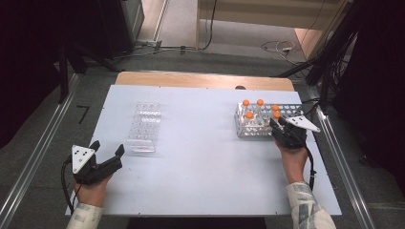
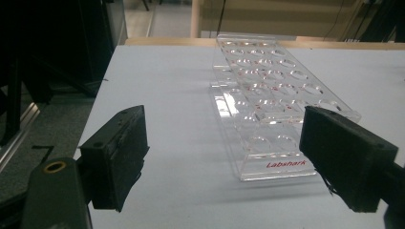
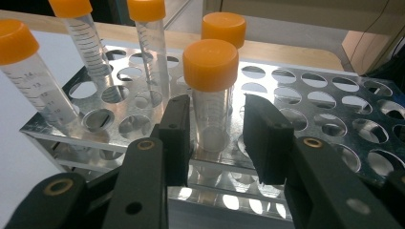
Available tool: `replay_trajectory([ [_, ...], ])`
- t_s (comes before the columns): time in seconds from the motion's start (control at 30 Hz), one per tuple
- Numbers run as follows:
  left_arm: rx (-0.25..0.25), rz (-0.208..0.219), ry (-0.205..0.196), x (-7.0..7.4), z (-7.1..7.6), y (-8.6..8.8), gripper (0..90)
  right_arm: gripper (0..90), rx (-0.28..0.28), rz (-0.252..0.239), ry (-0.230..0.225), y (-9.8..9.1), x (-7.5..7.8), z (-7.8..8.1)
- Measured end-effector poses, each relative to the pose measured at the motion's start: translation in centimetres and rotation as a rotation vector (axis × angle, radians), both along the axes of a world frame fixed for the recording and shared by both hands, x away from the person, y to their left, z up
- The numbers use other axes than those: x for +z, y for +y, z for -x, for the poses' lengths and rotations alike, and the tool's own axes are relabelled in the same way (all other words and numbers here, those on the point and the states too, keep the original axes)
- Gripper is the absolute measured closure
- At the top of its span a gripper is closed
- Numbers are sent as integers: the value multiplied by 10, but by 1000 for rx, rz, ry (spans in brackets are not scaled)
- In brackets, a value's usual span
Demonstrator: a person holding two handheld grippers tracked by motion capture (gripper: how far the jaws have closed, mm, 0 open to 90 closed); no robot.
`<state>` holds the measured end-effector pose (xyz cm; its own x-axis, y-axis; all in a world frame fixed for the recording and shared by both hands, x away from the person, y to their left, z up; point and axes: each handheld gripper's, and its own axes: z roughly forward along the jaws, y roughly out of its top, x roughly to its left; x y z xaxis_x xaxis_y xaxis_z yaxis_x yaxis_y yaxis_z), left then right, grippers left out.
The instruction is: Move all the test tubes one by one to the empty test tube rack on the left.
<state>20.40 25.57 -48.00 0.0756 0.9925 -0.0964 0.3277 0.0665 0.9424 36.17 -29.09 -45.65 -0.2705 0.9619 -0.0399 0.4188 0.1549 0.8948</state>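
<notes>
Five orange-capped tubes (image 3: 210,95), one metal rack (image 1: 248,130), one clear rack (image 1: 144,128).

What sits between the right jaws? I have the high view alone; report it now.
Observer: An orange-capped tube, standing in the metal rack, sits between the right gripper's jaws; a gap shows beside one pad.
Operator: Read the clear rack's label.
Observer: The clear rack says "Labshark" in red on its near edge.
Operator: Describe a neighbouring tube.
Observer: The leftmost tube in the right gripper view bears printed graduation marks.
</notes>
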Motion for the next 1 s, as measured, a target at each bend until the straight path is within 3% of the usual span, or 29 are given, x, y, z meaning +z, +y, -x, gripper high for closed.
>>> replay_trajectory([
  [0.5, -1, 0, 0, 0, 0, 0, 163, 716, 4, 3, -14, 2, -1, -3],
  [1.0, -5, -1, -6, 1, 1, 0, 163, 721, 10, -35, -110, 0, 36, 17],
])
